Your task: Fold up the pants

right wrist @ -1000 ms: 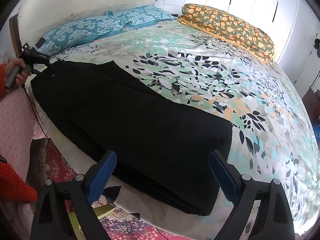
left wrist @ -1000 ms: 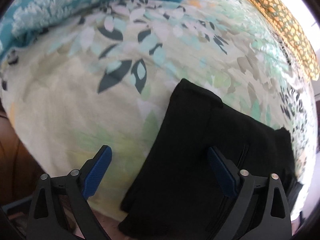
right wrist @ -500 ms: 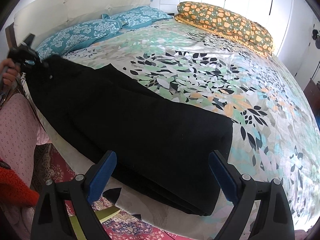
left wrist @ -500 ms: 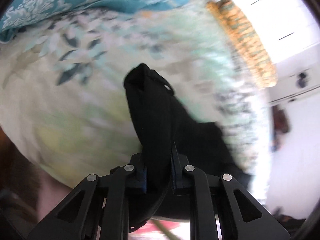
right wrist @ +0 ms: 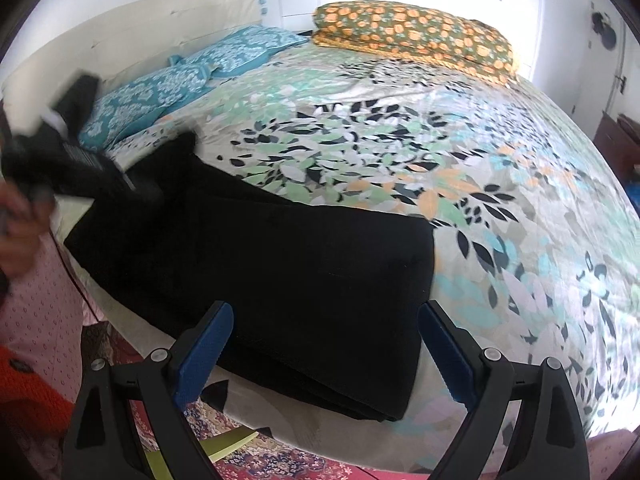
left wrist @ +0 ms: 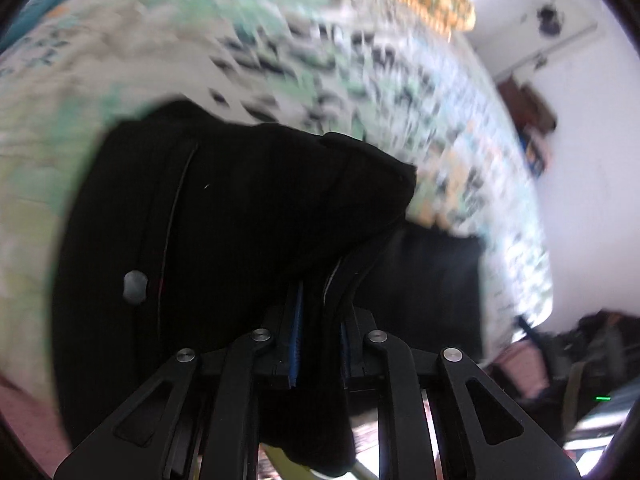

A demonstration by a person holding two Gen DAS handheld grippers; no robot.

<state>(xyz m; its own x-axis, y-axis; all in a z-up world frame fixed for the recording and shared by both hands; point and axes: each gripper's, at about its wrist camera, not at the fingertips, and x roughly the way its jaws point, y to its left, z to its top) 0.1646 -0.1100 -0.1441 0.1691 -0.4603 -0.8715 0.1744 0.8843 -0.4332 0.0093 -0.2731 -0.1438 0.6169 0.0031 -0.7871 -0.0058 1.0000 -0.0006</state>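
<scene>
left gripper (left wrist: 318, 344): jaws are pinching black fabric of the pants (right wrist: 280, 280) at the waist end; the cloth is bunching up in front of the lens, and a dark button (left wrist: 135, 287) is showing on it. The view is blurring.
left gripper, seen from right wrist: it is showing as a dark smear at far left (right wrist: 76, 160) over the lifted end of the pants, with the person's hand (right wrist: 20, 228) gripping it.
right gripper (right wrist: 326, 354): jaws are standing wide apart, gripping nothing, hanging above the near end of the pants at the bed edge.
pants: they are lying lengthwise along the near edge of the bed (right wrist: 500, 208), on the floral sheet; the near end is lying flat with a straight edge, the far-left end is rising off the sheet.
bed: teal pillows (right wrist: 188, 80) are sitting against the white headboard (right wrist: 132, 36); an orange-patterned pillow (right wrist: 416, 32) is lying at the far side.
floor: a red patterned rug (right wrist: 280, 460) is showing below the bed edge.
</scene>
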